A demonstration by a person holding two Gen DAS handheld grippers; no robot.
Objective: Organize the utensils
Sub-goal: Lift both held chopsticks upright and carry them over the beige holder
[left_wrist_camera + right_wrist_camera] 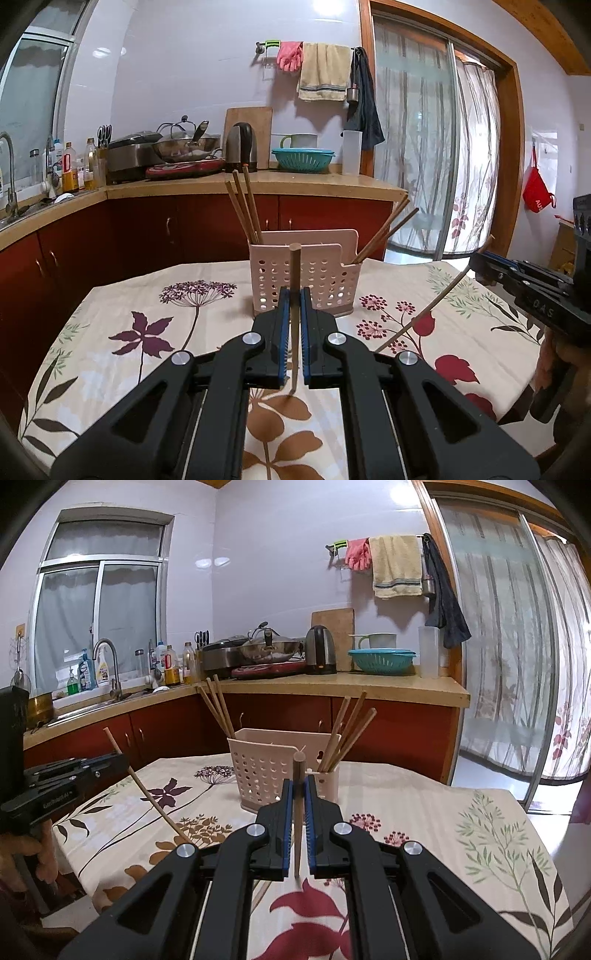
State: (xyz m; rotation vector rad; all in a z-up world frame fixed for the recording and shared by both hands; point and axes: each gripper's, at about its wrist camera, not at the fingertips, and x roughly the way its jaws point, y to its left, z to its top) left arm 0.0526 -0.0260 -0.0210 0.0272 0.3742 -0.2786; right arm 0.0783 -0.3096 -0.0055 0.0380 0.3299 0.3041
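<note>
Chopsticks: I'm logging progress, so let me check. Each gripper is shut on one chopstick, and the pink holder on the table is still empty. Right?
Not quite. The pink holder is not empty: the right wrist view shows chopsticks already standing in it at both ends. The rest holds: the left gripper and the right gripper are each shut on one chopstick.

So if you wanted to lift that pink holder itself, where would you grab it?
Probably the pink holder's top rim, from above, one finger inside and one outside: its walls are thin and upright. Take the middle, since chopsticks lean out of both ends.
</note>
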